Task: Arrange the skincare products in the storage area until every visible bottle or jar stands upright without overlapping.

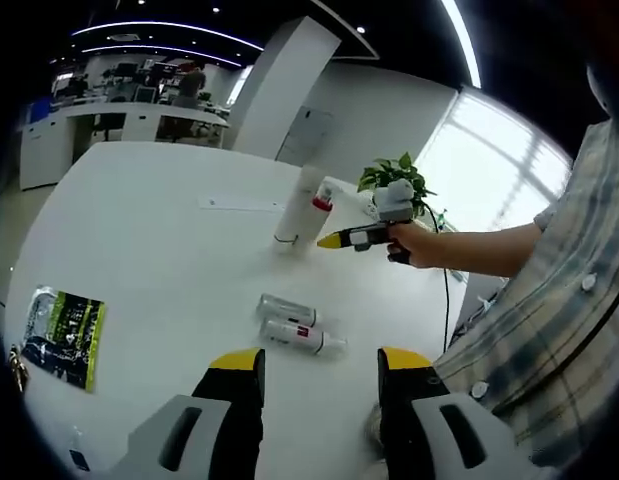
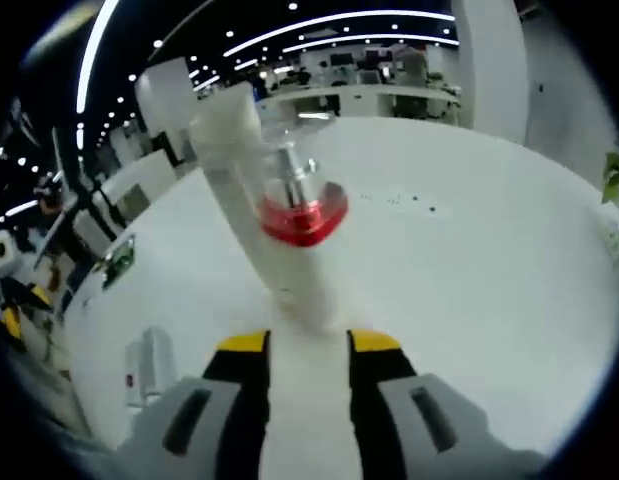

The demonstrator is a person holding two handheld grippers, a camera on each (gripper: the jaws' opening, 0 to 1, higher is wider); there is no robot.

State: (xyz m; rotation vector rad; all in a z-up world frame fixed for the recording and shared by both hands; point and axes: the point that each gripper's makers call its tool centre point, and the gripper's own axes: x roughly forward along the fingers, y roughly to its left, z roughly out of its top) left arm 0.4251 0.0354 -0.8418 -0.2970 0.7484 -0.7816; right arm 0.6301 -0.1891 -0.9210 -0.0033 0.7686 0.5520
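The white table (image 1: 139, 210) carries four skincare pieces that I can count: one tall white bottle (image 1: 290, 215) standing upright near the far middle, one red-collared pump bottle (image 1: 324, 197) held tilted just beside it, and two small bottles lying on their sides close to the person, a clear one (image 1: 286, 309) and a white one (image 1: 304, 337), side by side. One green-and-black sachet (image 1: 65, 335) lies flat well apart at the table's edge, and one potted plant (image 1: 394, 175) stands at the back. The right hand-held gripper (image 1: 329, 240) looks clamped on the pump bottle, and I judge the step is standing it beside the tall one; that calls for levelling it, then releasing. The left hand-held gripper (image 1: 319, 380) hovers with jaws apart, empty, near the two fallen bottles.
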